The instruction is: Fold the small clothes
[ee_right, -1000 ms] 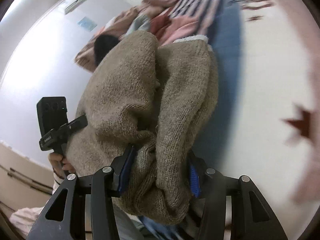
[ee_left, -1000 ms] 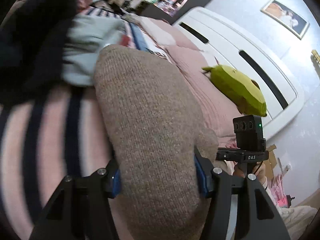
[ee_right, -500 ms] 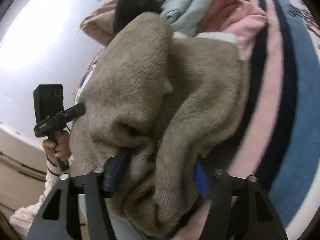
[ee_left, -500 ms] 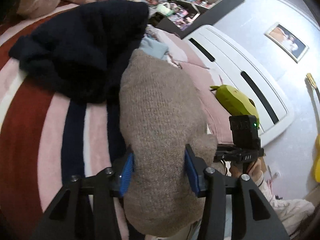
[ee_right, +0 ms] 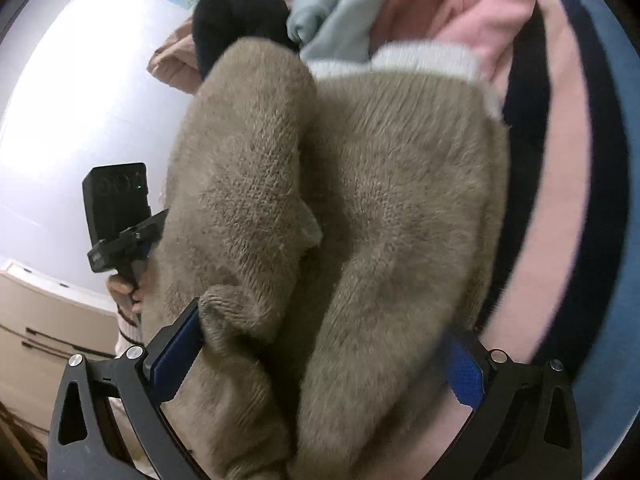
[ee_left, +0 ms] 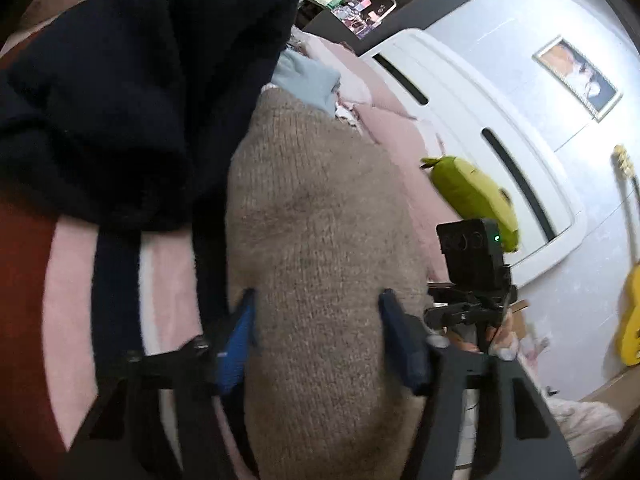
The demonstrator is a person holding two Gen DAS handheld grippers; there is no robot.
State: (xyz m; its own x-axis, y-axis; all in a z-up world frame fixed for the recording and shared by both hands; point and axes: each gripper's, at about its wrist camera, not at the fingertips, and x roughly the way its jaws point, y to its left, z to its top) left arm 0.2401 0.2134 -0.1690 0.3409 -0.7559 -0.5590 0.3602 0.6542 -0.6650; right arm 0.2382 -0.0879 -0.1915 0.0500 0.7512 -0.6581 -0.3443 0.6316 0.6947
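Left wrist view: the left gripper (ee_left: 316, 320) pinches the beige knit sweater (ee_left: 316, 240) between its blue pads. The sweater lies on the striped blanket (ee_left: 68, 280), just beside a dark navy garment (ee_left: 132, 92). On the sweater's far side the right gripper (ee_right: 320, 360) is opening, jaws spread wide, bunched knit between them. No containers show.

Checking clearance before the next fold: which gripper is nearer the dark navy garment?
Left. The left gripper sits just beside the dark navy garment; the right gripper is farther away.
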